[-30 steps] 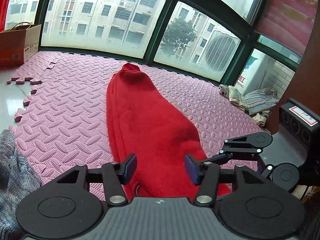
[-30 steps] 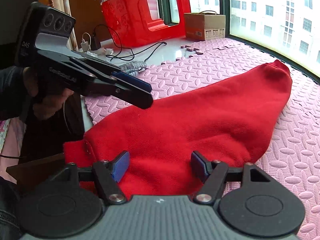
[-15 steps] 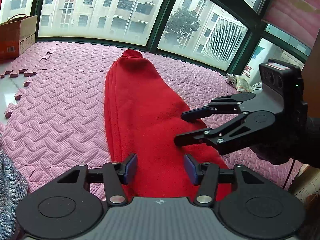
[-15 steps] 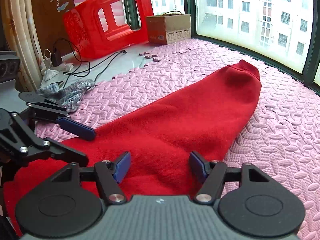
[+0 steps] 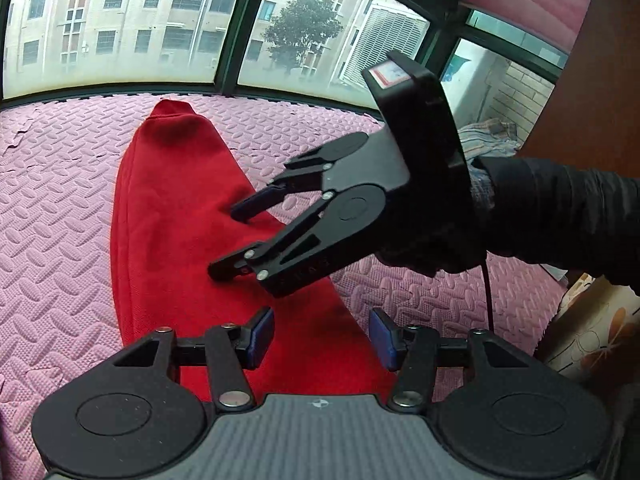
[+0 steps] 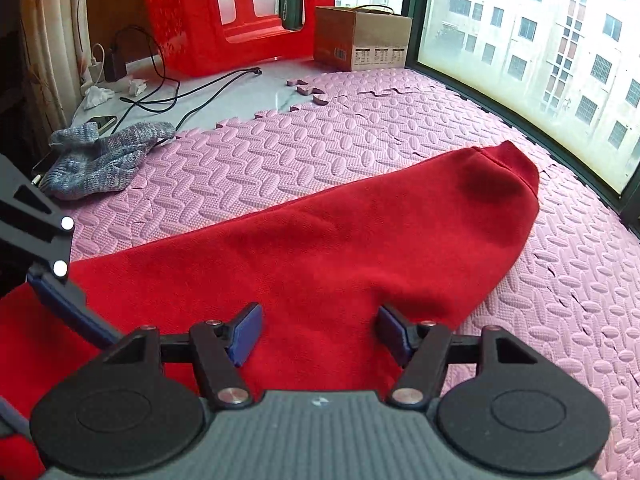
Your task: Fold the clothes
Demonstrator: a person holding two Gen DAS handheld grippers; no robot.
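Nearest me, the left claw [image 5: 320,334] hangs with its jaws parted and nothing between them, over the near end of the red garment [image 5: 176,216]. Just beyond it the right claw [image 5: 234,242] reaches in over the same cloth, likewise spread and gripping nothing. The garment lies as a long, narrow strip on the pink foam mat [image 6: 320,152], running away toward the window [image 5: 120,24]. It looks folded lengthwise already, so I judge the crosswise fold is in hand. Next, both claws need to drop onto the near edge, pinch it, and carry it toward the far end.
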